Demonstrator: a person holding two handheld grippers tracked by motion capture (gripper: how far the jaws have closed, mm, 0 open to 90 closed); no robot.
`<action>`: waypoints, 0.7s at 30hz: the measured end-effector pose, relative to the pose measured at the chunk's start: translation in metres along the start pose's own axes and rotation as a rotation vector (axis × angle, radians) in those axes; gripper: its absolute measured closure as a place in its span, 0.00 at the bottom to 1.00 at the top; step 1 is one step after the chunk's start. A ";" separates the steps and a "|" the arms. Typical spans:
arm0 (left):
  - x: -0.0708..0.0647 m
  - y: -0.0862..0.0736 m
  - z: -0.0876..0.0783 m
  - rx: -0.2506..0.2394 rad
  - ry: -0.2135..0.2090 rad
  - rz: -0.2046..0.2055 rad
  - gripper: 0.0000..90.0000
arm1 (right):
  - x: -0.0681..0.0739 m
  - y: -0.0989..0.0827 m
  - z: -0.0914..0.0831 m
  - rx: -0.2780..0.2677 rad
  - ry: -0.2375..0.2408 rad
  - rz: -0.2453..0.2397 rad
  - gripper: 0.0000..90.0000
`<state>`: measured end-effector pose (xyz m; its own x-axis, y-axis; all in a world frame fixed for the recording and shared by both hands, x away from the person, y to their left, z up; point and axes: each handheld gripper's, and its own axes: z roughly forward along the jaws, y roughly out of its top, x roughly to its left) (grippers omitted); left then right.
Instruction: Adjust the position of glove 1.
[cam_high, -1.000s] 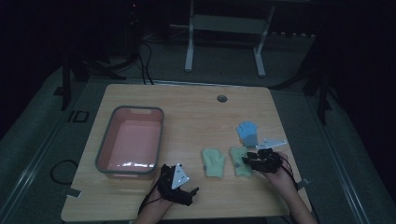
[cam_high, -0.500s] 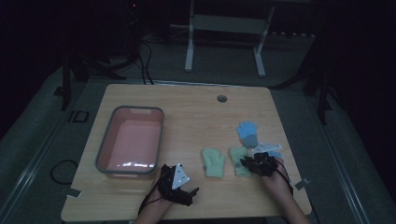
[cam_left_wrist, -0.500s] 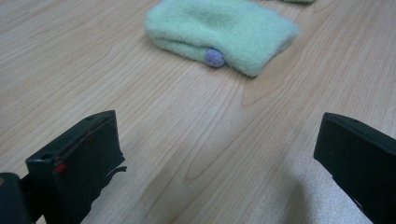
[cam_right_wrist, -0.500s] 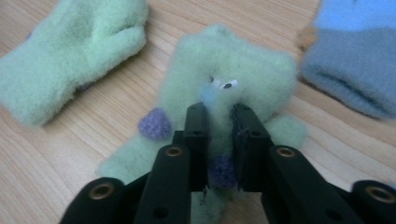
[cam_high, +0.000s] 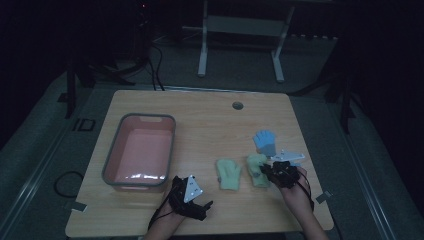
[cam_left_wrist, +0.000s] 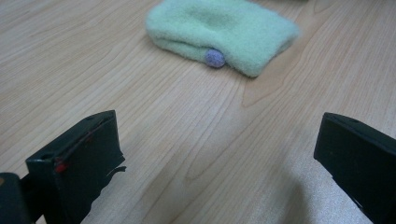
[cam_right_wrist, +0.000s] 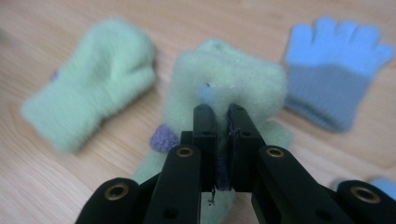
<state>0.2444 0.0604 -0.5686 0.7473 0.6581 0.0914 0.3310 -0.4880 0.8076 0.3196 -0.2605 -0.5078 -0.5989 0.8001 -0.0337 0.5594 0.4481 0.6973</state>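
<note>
Right gripper (cam_right_wrist: 218, 140) has just been closing and now pinches the green mitten (cam_right_wrist: 229, 84) by its cuff, tub (cam_high: 112, 165) well off to its left; left gripper (cam_left_wrist: 219, 154), jaws wide, idles nearer the tub.

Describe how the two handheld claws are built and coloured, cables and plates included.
Both claws are black. The left claw carries a pale grey three-cornered plate with small dark holes, and a thin black cable trails from it; its jaws are broad, blocky slabs with small red marks. The right claw has slim flat jaws on arms with brass-ringed screw holes, and bears a similar pale plate.
</note>
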 end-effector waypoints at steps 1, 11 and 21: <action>0.000 0.000 0.000 0.000 0.000 0.001 0.01 | 0.002 0.003 -0.004 -0.010 -0.002 0.000 0.93; 0.000 0.000 0.000 0.001 0.001 0.004 0.01 | 0.021 0.037 -0.022 -0.092 -0.028 0.060 0.93; 0.000 0.000 0.000 0.003 -0.002 0.006 0.01 | 0.056 0.055 -0.009 -0.098 0.004 0.074 0.93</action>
<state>0.2443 0.0602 -0.5685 0.7507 0.6537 0.0953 0.3277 -0.4938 0.8055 0.3112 -0.1944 -0.4650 -0.5605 0.8278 0.0234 0.5433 0.3463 0.7648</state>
